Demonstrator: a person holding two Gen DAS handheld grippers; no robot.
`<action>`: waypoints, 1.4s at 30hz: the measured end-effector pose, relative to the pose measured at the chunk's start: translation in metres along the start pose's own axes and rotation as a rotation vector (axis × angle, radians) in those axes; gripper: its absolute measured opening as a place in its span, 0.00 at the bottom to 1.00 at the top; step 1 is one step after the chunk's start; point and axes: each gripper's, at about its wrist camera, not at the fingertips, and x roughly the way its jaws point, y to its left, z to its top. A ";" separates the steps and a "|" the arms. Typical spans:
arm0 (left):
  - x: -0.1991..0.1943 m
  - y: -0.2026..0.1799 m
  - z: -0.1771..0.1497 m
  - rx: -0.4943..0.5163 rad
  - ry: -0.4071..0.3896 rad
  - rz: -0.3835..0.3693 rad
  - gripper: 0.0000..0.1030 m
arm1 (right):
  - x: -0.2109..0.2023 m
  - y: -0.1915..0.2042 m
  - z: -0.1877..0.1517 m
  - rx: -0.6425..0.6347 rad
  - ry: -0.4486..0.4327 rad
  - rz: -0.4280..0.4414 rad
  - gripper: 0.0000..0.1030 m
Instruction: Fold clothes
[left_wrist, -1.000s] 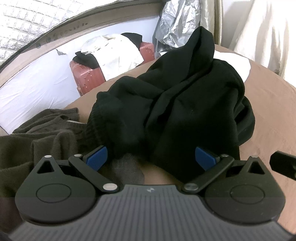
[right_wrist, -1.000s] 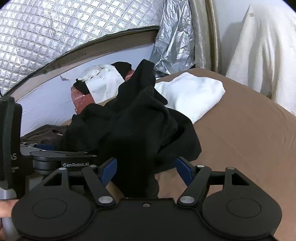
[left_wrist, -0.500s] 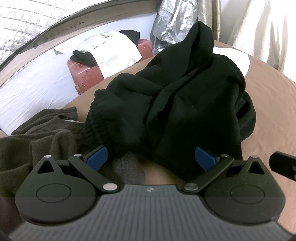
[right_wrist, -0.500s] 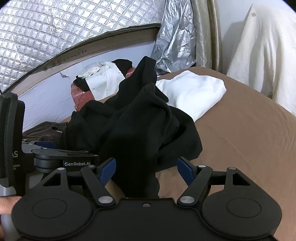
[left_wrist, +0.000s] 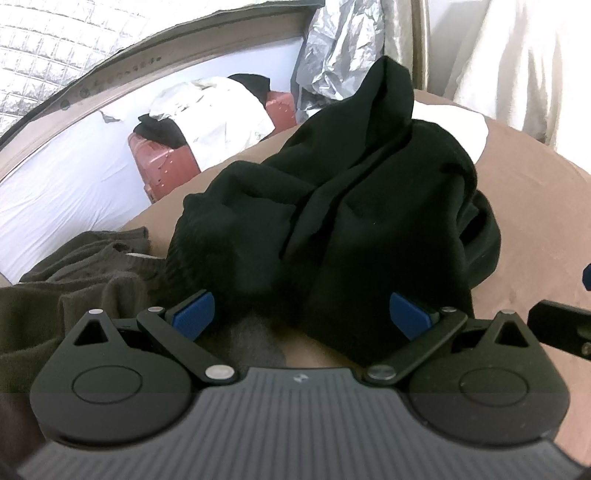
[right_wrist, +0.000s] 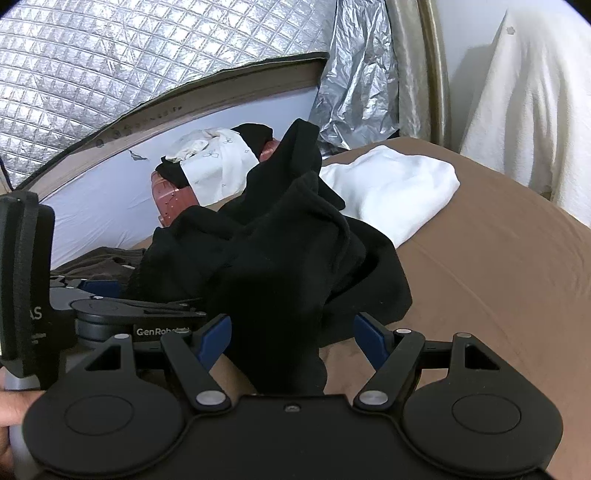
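Left wrist view: almost nothing has changed over the last second. The black garment (left_wrist: 354, 221) lies in the same crumpled heap at the centre of the frame on the brown bed (left_wrist: 535, 206), one peak of cloth standing up toward the upper middle, its near edge reaching down between the fingers. The left gripper (left_wrist: 301, 314) has its blue fingers (left_wrist: 194, 312) spread wide apart, as in the earlier pictures; cloth sits between them, but the pads do not press on it. A dark olive garment (left_wrist: 74, 280) lies at lower left, touching the black one's left edge. A red suitcase (left_wrist: 162, 166) with light and dark clothes on top stands in the upper left, beyond the bed. Right wrist view: same story. The right gripper (right_wrist: 291, 341) is also wide apart, with a hanging fold of the black garment (right_wrist: 280, 266) running down between the fingers, untouched by either pad; the opening has held steady. A folded white garment (right_wrist: 391, 188) lies on the bed at centre right, just behind the black heap. The left gripper's body shows at left of this frame, a hand at the lower left edge. Judgement: both grippers are paused at the heap's near edge. No grip is made, so the fold has not begun; the garment needs spreading flat first.
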 end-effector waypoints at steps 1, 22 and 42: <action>-0.001 0.000 0.000 -0.001 -0.004 -0.003 1.00 | -0.001 0.000 0.001 0.000 -0.003 0.000 0.75; -0.011 0.001 0.000 -0.001 -0.039 -0.021 1.00 | -0.009 -0.004 0.003 0.007 -0.027 0.004 0.76; -0.003 0.002 0.000 -0.004 -0.007 -0.014 1.00 | -0.002 -0.005 -0.002 0.013 -0.008 -0.003 0.76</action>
